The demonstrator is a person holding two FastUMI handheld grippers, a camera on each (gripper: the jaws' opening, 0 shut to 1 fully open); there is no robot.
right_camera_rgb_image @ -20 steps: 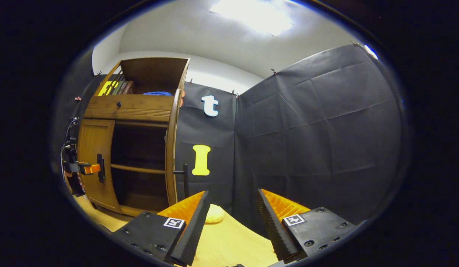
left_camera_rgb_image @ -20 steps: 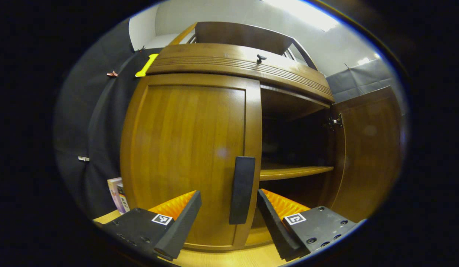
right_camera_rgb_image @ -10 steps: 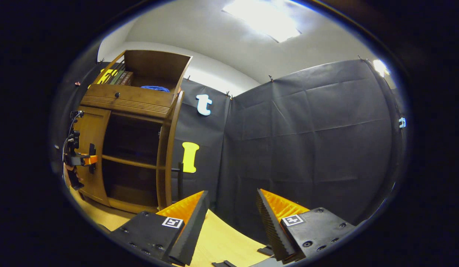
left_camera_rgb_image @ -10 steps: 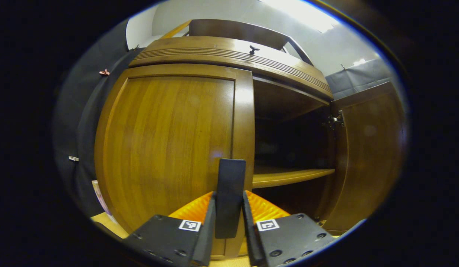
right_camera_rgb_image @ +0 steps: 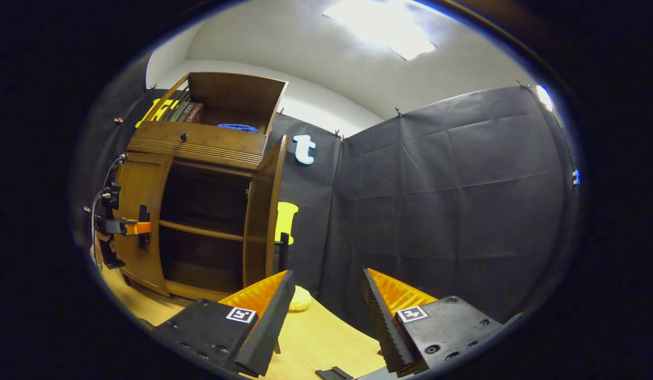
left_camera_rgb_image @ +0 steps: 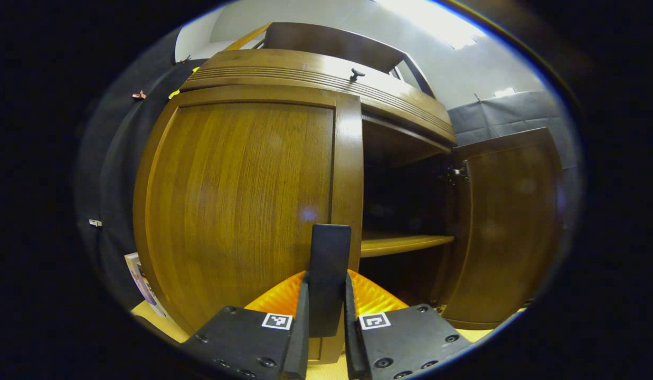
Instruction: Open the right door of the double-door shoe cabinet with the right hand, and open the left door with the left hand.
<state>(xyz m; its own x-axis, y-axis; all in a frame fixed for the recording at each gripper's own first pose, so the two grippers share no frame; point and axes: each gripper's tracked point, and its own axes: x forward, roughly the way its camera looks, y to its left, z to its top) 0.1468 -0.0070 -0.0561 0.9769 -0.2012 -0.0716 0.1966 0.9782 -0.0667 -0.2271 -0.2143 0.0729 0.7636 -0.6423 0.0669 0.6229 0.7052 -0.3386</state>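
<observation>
Cabinet (left_camera_rgb_image: 315, 68) work is at its second half: the right door (left_camera_rgb_image: 508, 227) stands swung wide on its hinge, baring the dark interior and a shelf (left_camera_rgb_image: 405, 244), while the left door (left_camera_rgb_image: 242, 206) lies flush in its frame. In the left gripper view, the left gripper (left_camera_rgb_image: 324, 338) is clamped on the left door's handle (left_camera_rgb_image: 329, 274), a black upright bar at the door's inner edge, with both fingers pressed against its sides. The right gripper view shows the same hold from afar, the left gripper at the handle of the closed door (right_camera_rgb_image: 141, 227), with the open door (right_camera_rgb_image: 265, 211) edge-on beside it. The right gripper (right_camera_rgb_image: 326, 316) hangs well apart from the cabinet, over the wooden table (right_camera_rgb_image: 326, 338), its jaws spread and holding nothing. So the step in hand looks to be the opening of the left door. The next move probably calls for a pull that curves outward and to the left, following the arc about the hinges on the door's outer edge, with the grip kept firm so the bar does not slip.
</observation>
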